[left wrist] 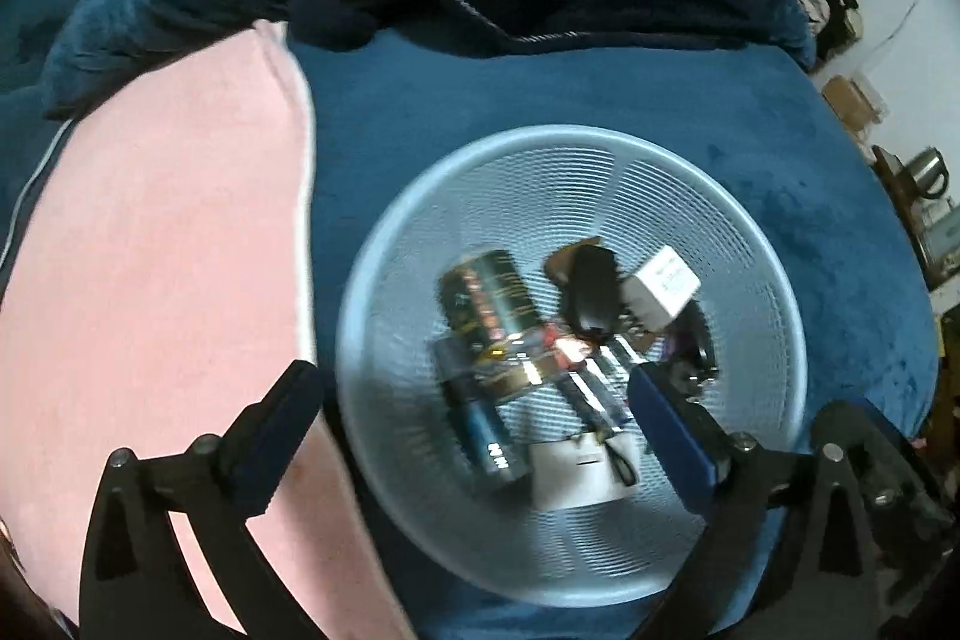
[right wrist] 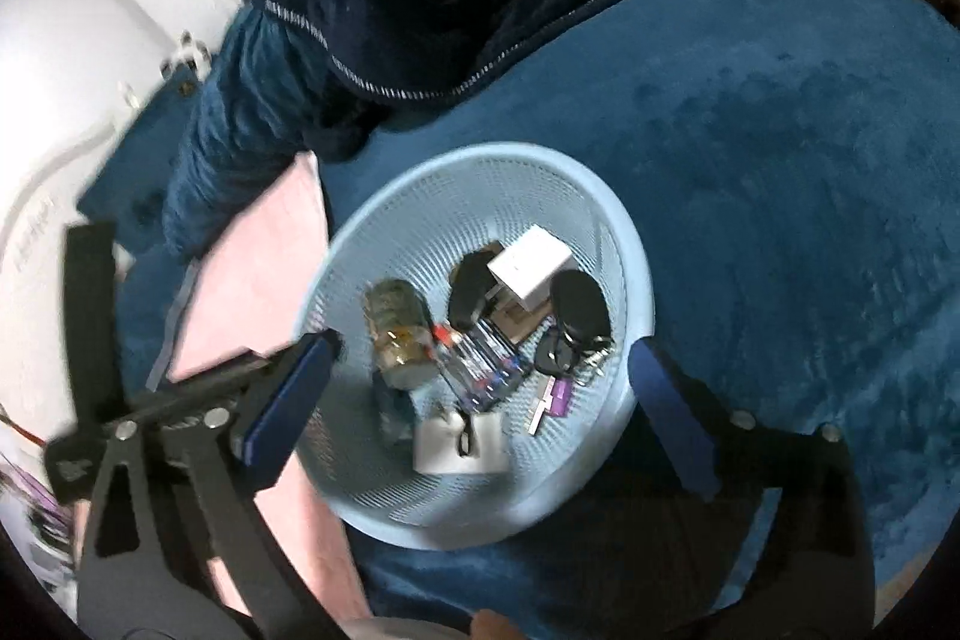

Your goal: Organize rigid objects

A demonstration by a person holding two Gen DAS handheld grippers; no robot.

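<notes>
Left wrist view: left hand-held gripper (left wrist: pixel 474 436) is wide open and empty over the blue basket (left wrist: pixel 774 280) on the bed, items piled inside. Right wrist view: right hand-held gripper (right wrist: pixel 480 388) is open and empty too. Looks like between drops; next move needs another loose object.

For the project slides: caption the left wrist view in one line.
Open left gripper above a light blue mesh basket holding a can, on a blue blanket.
</notes>
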